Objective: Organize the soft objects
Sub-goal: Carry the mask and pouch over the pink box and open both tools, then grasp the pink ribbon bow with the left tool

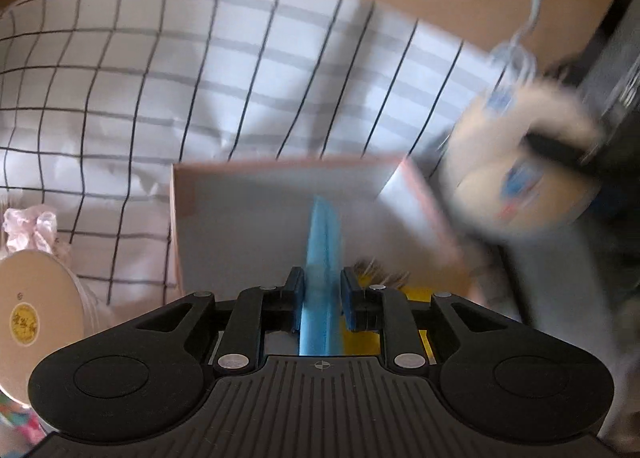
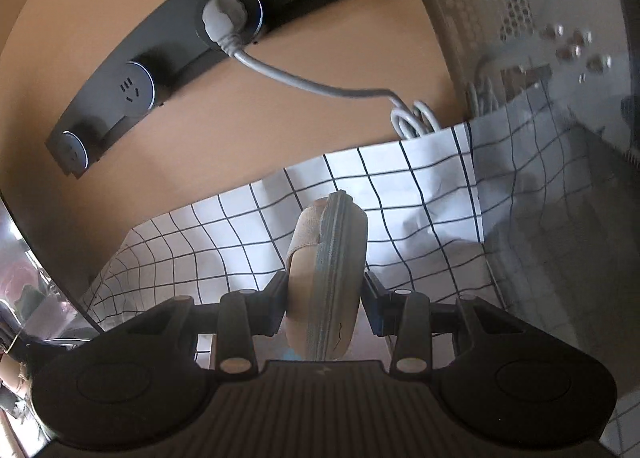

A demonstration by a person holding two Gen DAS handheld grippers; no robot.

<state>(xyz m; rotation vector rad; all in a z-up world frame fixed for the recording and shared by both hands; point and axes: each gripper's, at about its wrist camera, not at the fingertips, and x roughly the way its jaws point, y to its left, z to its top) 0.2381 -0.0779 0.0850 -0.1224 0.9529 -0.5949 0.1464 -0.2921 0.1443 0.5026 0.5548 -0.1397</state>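
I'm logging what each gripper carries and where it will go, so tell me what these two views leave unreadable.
- Left wrist view: the furry object at right is motion-blurred; its identity is unclear.
- Left wrist view: the blue strip in the left gripper is seen edge-on; its shape is unclear.
- Left wrist view: the box floor near the gripper is hidden.
- Right wrist view: the slipper's heel is hidden behind the right gripper.

Fluffy slipper (image 1: 528, 161) is motion-blurred beside box (image 1: 424, 209).

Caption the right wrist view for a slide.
Right gripper clamps a tan slipper above the checked cloth.
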